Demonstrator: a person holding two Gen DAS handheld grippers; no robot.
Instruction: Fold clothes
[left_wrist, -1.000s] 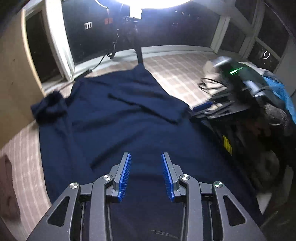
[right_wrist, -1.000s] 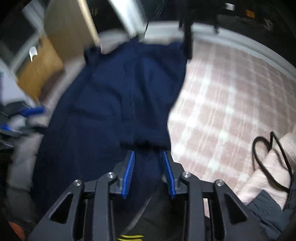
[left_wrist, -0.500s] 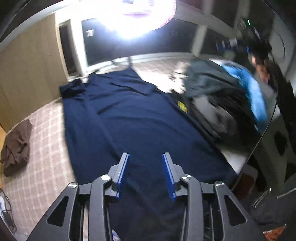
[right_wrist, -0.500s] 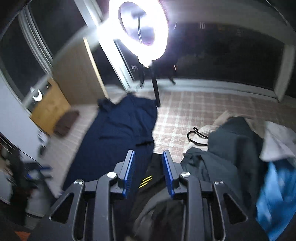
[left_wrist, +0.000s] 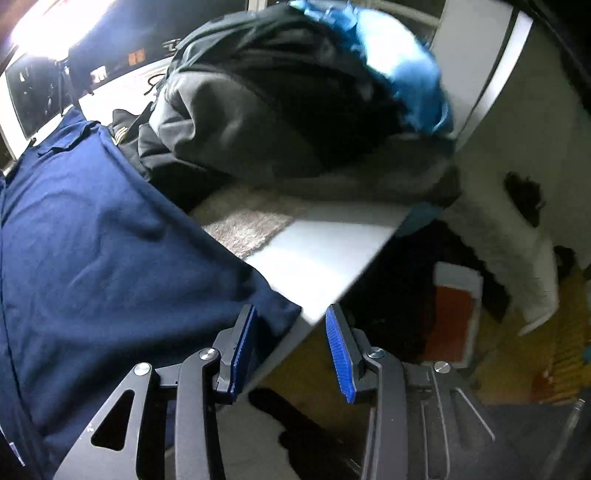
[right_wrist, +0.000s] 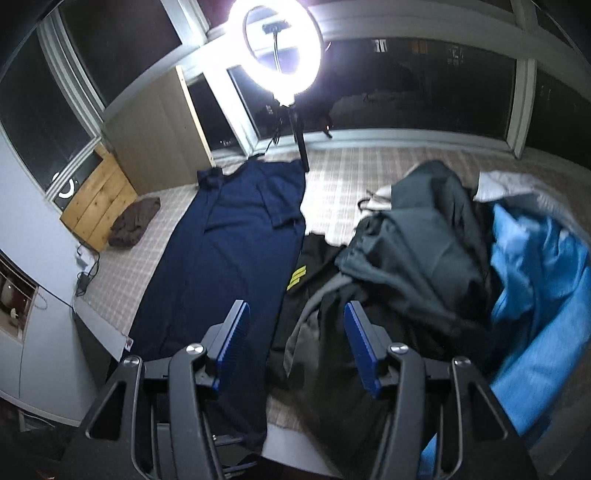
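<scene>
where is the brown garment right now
In the right wrist view the brown garment lies crumpled at the left on the checked bed cover, beside the wooden board and left of the spread navy garment.

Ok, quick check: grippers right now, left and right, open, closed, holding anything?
Left gripper: open, holding nothing; navy garment corner lies beside one finger.
Right gripper: jaws opening, nothing between them.

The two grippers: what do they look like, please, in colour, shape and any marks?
Both look alike. The left gripper and the right gripper each have two black linkage arms with triangular cut-outs and round silver screws at the joints. Their jaws carry flat, ribbed blue pads. No cables, labels, sleeves or hands show in either wrist view.
</scene>
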